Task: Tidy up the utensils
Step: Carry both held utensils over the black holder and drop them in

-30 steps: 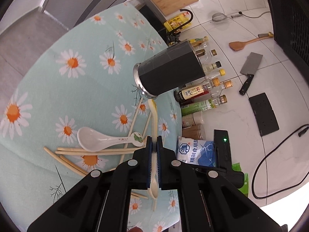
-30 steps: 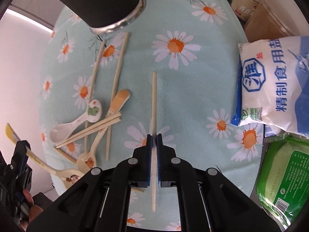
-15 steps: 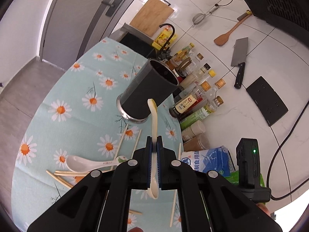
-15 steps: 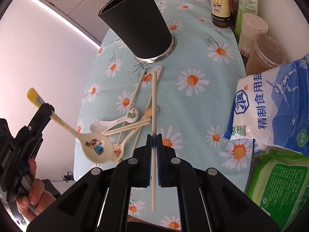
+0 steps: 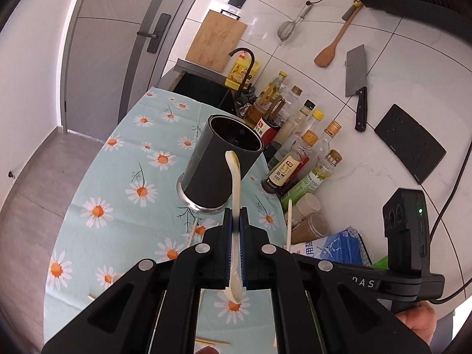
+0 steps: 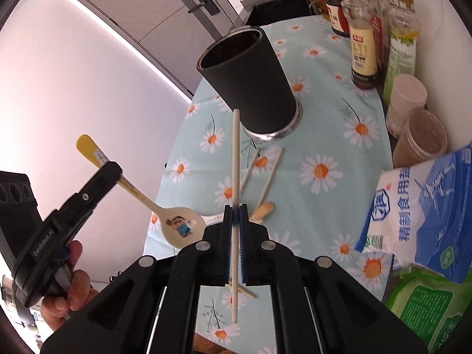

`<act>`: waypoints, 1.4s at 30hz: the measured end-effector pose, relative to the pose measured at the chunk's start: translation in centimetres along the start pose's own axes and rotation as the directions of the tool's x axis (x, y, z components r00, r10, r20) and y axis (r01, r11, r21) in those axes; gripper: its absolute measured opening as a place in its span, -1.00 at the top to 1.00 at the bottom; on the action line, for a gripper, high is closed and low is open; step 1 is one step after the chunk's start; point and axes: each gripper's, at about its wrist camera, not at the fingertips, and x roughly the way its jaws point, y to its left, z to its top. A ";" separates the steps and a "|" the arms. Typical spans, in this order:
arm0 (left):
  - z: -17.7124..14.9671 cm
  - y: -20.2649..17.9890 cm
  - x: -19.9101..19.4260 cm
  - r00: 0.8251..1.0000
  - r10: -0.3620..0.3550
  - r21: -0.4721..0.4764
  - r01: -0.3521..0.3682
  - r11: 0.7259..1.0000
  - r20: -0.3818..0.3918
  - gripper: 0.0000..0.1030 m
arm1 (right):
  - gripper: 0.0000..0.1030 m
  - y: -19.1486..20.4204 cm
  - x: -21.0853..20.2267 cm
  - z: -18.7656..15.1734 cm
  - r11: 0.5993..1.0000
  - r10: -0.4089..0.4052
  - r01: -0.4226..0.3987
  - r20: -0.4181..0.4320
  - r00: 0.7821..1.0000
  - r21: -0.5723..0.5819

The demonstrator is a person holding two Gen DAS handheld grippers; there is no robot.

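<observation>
A black utensil cup (image 5: 224,162) stands upright on the daisy tablecloth (image 5: 118,183); it also shows in the right wrist view (image 6: 247,85). My left gripper (image 5: 235,215) is shut on a cream cartoon spoon (image 5: 234,177), held in the air with its handle pointing at the cup's rim; the spoon also shows in the right wrist view (image 6: 177,224). My right gripper (image 6: 235,211) is shut on a pale chopstick (image 6: 235,159), lifted above the cloth, tip near the cup's side. Loose chopsticks (image 6: 270,177) lie on the cloth below.
Sauce bottles (image 5: 298,153) and lidded jars (image 6: 419,135) line the wall side. A blue-and-white salt bag (image 6: 424,212) and a green packet (image 6: 427,309) lie at the right. A sink (image 5: 203,88) is behind the cup. A cleaver (image 5: 357,82) hangs on the wall.
Both grippers have risen from the cloth with the spoon and the chopstick, and now look towards the cup from higher up. The left gripper has come closer to the cup.
</observation>
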 end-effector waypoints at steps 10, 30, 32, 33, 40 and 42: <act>4.3 1.1 2.0 0.999 -0.036 0.121 0.035 0.992 0.010 0.93 | 0.89 3.7 -0.4 3.5 0.994 -0.011 0.031 0.198 0.980 -0.100; 16.9 0.0 4.2 0.975 -0.196 0.283 0.160 0.946 0.103 0.93 | 0.89 6.1 -4.2 13.3 0.994 -0.003 0.062 0.573 0.820 -0.085; 17.6 -0.2 4.7 0.972 -0.210 0.288 0.172 0.942 0.104 0.93 | 0.89 6.1 -4.5 14.1 0.993 -0.006 0.074 0.605 0.796 -0.087; 18.0 -0.3 5.1 0.970 -0.216 0.296 0.175 0.939 0.109 0.93 | 0.89 6.3 -4.7 14.3 0.992 -0.005 0.082 0.621 0.784 -0.096; 19.1 0.1 7.6 0.966 -0.247 0.270 0.218 0.938 0.078 0.93 | 0.89 5.8 -4.0 16.4 0.989 0.009 0.095 0.683 0.730 -0.113; 19.2 0.3 8.6 0.967 -0.247 0.267 0.222 0.938 0.064 0.93 | 0.89 5.6 -3.2 16.7 0.988 -0.008 0.113 0.693 0.721 -0.106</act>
